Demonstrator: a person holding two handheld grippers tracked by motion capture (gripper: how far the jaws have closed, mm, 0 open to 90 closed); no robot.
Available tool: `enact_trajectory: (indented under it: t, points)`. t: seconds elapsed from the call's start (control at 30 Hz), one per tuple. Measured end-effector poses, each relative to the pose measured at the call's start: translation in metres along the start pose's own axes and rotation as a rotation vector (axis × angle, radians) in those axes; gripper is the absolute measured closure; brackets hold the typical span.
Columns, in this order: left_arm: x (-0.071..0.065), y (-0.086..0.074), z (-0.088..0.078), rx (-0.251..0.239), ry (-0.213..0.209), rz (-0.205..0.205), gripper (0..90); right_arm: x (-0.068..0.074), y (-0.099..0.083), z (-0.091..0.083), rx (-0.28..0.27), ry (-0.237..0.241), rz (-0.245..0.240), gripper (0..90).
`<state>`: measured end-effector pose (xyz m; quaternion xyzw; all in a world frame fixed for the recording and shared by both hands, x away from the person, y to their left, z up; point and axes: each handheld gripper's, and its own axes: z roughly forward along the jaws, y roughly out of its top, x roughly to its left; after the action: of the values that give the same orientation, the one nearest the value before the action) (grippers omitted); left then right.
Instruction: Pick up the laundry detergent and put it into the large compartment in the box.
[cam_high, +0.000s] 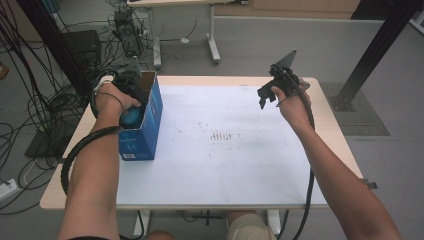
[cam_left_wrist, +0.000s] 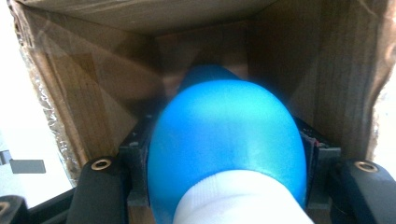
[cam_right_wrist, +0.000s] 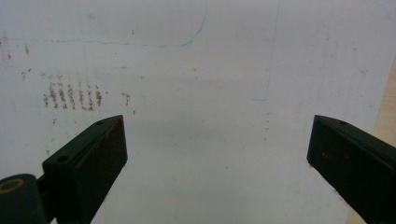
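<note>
Fingers (cam_left_wrist: 317, 154) of L gripper (cam_left_wrist: 224, 186) clamp blue-white object (cam_left_wrist: 224, 140) inside cardboard box (cam_left_wrist: 93, 93); R gripper (cam_right_wrist: 217, 158) wide, empty. Risk: object snags box wall, box tips.

A table (cam_high: 330, 150) with pale wooden edges carries a white sheet (cam_high: 225, 170) that covers most of its top. A blue box (cam_high: 142, 131) stands on the sheet's left edge, open at the top. Near the sheet's middle is a patch of small brownish marks (cam_high: 222, 135), possibly stains.
</note>
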<state>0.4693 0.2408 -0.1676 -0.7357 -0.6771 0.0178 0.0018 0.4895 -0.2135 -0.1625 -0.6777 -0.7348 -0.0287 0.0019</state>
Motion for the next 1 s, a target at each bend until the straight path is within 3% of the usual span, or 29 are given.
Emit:
enact_trajectory:
  t: [0.47, 1.0]
  points:
    - [0.005, -0.003, 0.000, -0.004, -0.013, 0.005, 34.2, 0.004, 0.001, 0.001, 0.002, -0.003, 0.001, 5.0]
    - [-0.002, -0.007, -0.014, -0.010, 0.017, 0.028, 30.0, 0.007, 0.000, 0.000, -0.003, 0.000, -0.008, 5.0]
